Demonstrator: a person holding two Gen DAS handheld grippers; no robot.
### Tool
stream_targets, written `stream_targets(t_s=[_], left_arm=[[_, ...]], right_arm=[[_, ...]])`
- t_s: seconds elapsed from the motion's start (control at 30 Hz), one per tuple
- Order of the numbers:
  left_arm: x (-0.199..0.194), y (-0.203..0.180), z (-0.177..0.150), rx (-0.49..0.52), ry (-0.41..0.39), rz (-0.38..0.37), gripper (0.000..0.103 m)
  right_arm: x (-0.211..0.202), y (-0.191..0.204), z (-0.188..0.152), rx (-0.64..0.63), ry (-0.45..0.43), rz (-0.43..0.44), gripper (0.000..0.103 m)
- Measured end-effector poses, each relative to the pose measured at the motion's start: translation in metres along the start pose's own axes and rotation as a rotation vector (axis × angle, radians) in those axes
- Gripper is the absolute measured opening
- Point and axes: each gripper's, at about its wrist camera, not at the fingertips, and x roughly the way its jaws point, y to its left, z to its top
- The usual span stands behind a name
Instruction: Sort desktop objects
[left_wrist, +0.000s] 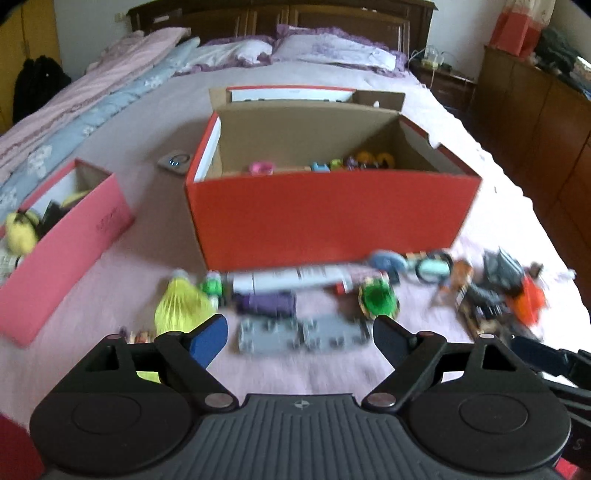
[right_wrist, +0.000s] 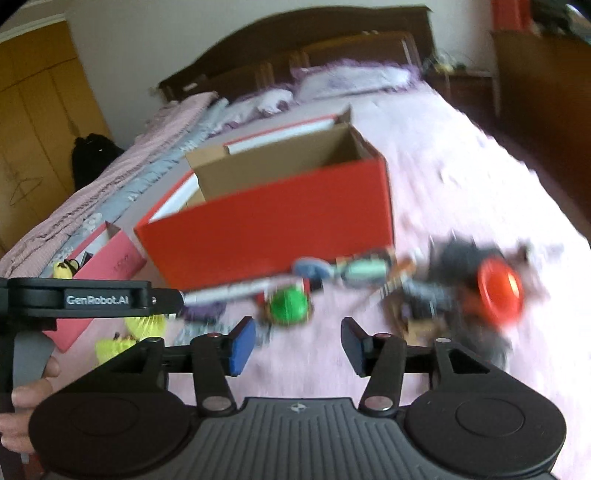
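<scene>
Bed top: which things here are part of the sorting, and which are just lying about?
Job:
red box
pink box
green toy
grey plate
yellow shuttlecock
orange disc

Lying about:
pillows
folded quilts
black bag

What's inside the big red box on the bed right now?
In the left wrist view, the big red box holds several small colourful toys along its near inside edge: pink, blue, green, yellow. Its tall front wall hides the rest of the floor, and blur hides what each toy is.

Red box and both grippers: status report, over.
Left gripper open, empty; right gripper open, empty. Red box part filled. Toys loose in front. Nothing blocking.
</scene>
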Motion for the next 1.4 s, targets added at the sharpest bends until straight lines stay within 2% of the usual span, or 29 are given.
stream_targets(t_s=[0.17, 0.37, 0.6, 0.73, 0.97, 1.13, 1.4], left_arm=[[-0.032, 0.002, -0.024, 0.012, -0.028, 0.033, 0.095], [-0.061, 0.010, -0.048, 0.007, -0.038, 0.050, 0.098], [-0.070, 0.013, -0.077, 0.035, -0.026, 0.079, 0.098], [-0.072, 0.015, -0.087, 0.033, -0.024, 0.067, 0.098], [-0.079, 0.013, -0.090, 0.029, -0.065, 0.093, 0.099], [-0.085, 0.016, -0.085, 0.007, -0.089, 0.081, 0.100], [-0.093, 0.011, -0.056, 0.017, -0.136, 0.081, 0.102]], right_arm=[[-0.030, 0.010, -0.024, 0.010, -0.014, -0.032, 0.073], [-0.062, 0.031, -0.032, -0.031, -0.043, -0.043, 0.084], [-0.079, 0.047, -0.052, -0.066, -0.021, -0.048, 0.086], [-0.084, 0.048, -0.059, -0.061, -0.022, -0.063, 0.087], [-0.088, 0.045, -0.057, -0.056, -0.054, -0.073, 0.088], [-0.092, 0.042, -0.052, -0.033, -0.091, -0.073, 0.088], [-0.099, 0.050, -0.024, -0.050, -0.155, -0.063, 0.090]])
